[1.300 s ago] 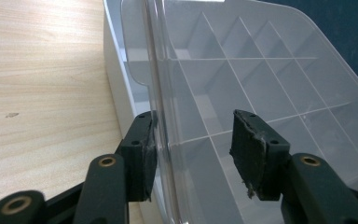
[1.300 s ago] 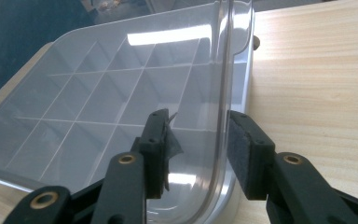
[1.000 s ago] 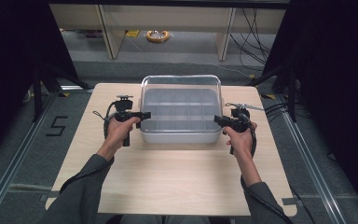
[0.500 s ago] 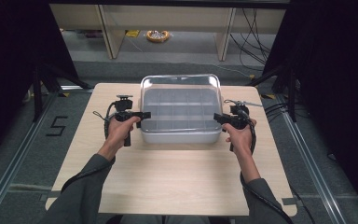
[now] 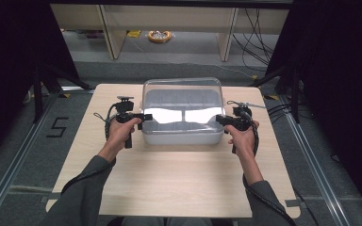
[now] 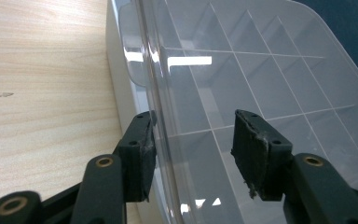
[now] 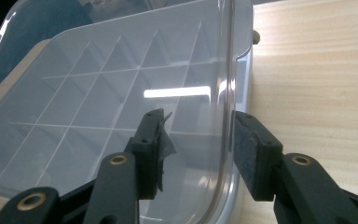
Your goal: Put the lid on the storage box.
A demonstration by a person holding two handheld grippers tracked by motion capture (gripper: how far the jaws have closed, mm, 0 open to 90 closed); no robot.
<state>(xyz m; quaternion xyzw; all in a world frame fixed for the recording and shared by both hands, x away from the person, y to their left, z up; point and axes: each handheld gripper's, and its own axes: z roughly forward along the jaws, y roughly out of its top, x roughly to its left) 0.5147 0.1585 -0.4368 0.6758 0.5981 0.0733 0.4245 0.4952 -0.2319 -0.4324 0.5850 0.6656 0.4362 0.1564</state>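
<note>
a clear lid (image 5: 183,96) was tilted up off the white divided box (image 5: 181,136) in the middle of the table (image 5: 169,188). the left gripper (image 5: 143,116) and right gripper (image 5: 219,119) straddled its side edges, jaws apart, the right's just widening. a "5" (image 5: 59,127) was taped on the floor.

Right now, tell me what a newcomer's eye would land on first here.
The clear plastic box in the middle of the wooden table, its see-through lid tilted up and catching a bright glare. The left tongs and right tongs sit at its two sides, each straddling the lid's edge.
</note>
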